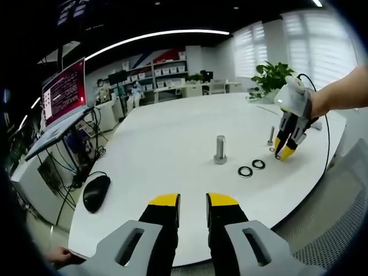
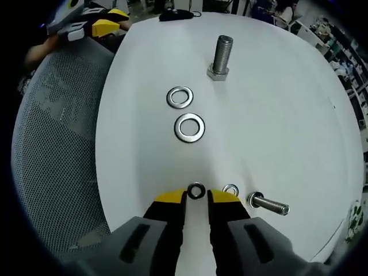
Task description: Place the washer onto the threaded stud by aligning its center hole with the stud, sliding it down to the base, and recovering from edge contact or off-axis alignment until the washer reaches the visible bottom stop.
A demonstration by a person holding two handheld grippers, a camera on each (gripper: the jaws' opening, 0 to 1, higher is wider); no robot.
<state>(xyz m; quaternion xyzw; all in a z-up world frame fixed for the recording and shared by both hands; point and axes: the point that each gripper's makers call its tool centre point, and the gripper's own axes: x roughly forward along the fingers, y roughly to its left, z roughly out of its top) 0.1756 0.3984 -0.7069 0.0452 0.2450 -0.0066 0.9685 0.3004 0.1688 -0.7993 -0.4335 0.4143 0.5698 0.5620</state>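
White round table (image 2: 276, 126). Right gripper (image 2: 196, 198) low over its near edge, yellow-tipped jaws a little apart, a small washer (image 2: 196, 191) sitting right at the tips between them. Whether the jaws actually pinch it or it only lies on the table there, I cannot tell.

Just right of the right jaw tip: a second small washer (image 2: 230, 189), and beside it a small bolt (image 2: 268, 204) standing head-down.

Ahead of the right gripper's tips, two larger washers flat on the table: the nearer one (image 2: 189, 127), the farther one (image 2: 180, 97) just beyond it, close but apart. Farther still and slightly right, the large threaded stud (image 2: 220, 56) stands upright on its hex head, bare of any washer.

Left gripper (image 1: 192, 202) held back at the opposite table edge, jaws parted, nothing between them. Well ahead of it the stud (image 1: 220, 149), and beyond, the right gripper (image 1: 286, 150) pointing down at the table.

Off to its left: black mouse (image 1: 96, 192), open laptop (image 1: 64, 95). Grey mesh chair (image 2: 57, 149) left of the right gripper.
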